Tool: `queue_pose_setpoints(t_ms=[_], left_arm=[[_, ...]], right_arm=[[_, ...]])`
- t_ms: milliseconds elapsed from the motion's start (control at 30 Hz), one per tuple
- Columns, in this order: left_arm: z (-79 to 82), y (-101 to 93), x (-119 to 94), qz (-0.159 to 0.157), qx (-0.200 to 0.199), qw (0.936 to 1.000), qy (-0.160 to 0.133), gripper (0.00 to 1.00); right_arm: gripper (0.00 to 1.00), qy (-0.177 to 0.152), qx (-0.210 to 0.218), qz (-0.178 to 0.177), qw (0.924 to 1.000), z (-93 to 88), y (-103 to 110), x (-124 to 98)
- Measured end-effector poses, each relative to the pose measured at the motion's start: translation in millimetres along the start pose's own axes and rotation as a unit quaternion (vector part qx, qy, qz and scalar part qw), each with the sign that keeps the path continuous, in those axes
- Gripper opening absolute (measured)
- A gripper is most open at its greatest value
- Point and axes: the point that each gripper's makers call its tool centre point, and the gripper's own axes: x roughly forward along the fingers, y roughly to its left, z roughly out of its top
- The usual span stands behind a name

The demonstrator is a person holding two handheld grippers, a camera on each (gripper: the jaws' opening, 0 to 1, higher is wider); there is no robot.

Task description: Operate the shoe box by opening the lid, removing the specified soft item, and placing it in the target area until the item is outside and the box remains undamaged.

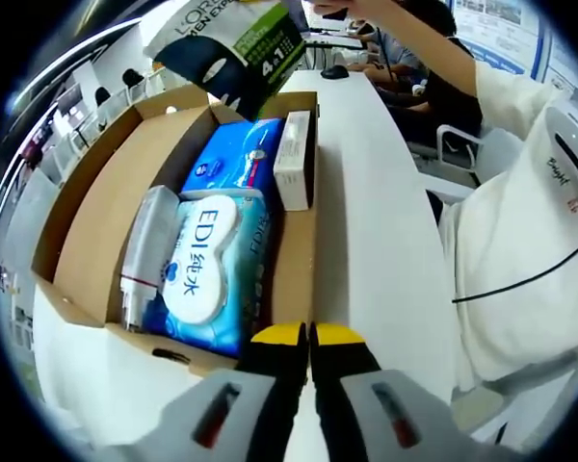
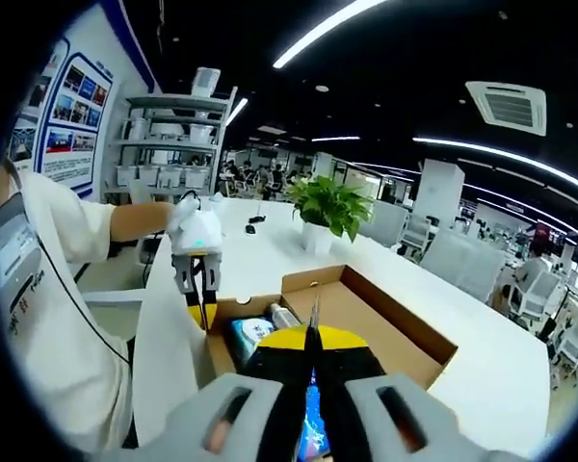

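The shoe box [image 1: 82,250] is seen standing open on the white worktop [image 1: 366,221], with its flaps folded outward. Inside, a blue pack of wet wipes [image 1: 212,274] is laid flat, with a second blue pack [image 1: 236,159] beyond it. A grey tube [image 1: 146,252] is lodged along one side of the wipes, and a small white carton [image 1: 293,161] is stood against the opposite wall.

In the left gripper view, the left claw [image 1: 309,337] is held just above the near wall of the box, its yellow-tipped jaws pressed together with nothing between them. A dark green and white soft pouch [image 1: 233,43] is seen suspended above the far end of the box, clear of its contents.

In the right gripper view, the right claw [image 2: 311,339] is closed, with a thin edge gripped between its tips; the same pouch appears to be pinched. The left claw is seen there at the box's far corner. A potted plant [image 2: 329,210] is stood on the worktop beyond the box.
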Motion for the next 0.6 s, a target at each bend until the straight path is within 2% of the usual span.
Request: queue_pose_setpoints(t_ms=[267, 600], left_arm=[[0.0, -0.3, 0, 0.002, 0.0, 1.0, -0.002, 0.02], [-0.2, 0.9, 0, 0.002, -0.001, 1.0, -0.001, 0.02]], right_arm=[[0.0, 0.003, -0.009, -0.004, 0.9999, 0.1, 0, 2], [0.0, -0.006, -0.005, -0.026, 0.9996, 0.1, -16, -16]])
